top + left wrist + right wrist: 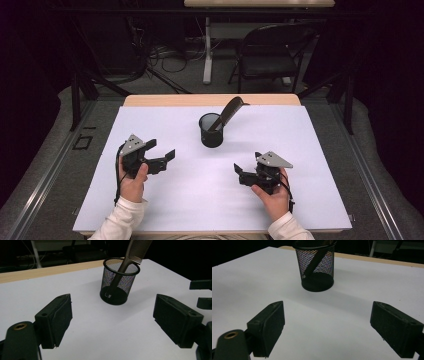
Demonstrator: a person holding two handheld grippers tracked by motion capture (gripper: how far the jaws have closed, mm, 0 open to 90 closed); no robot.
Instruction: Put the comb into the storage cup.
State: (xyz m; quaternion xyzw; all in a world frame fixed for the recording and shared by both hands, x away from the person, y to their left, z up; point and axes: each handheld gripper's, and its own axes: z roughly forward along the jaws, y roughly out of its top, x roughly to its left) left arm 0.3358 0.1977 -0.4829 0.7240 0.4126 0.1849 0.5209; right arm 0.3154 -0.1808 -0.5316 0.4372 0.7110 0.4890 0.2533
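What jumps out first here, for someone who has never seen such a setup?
A black mesh cup stands toward the far middle of the white table, with a comb leaning out of it. Nearer the person, the left gripper and right gripper flank it, jaws wide open and empty.

The cup (119,282) is black wire mesh with a smooth, faintly glossy rim. The comb (136,251) in it looks like brown plastic with a slight sheen. The tabletop (165,200) carries a matt white sheet; bare pale wood shows along its far edge. Both grippers' jaws look matt black plastic.
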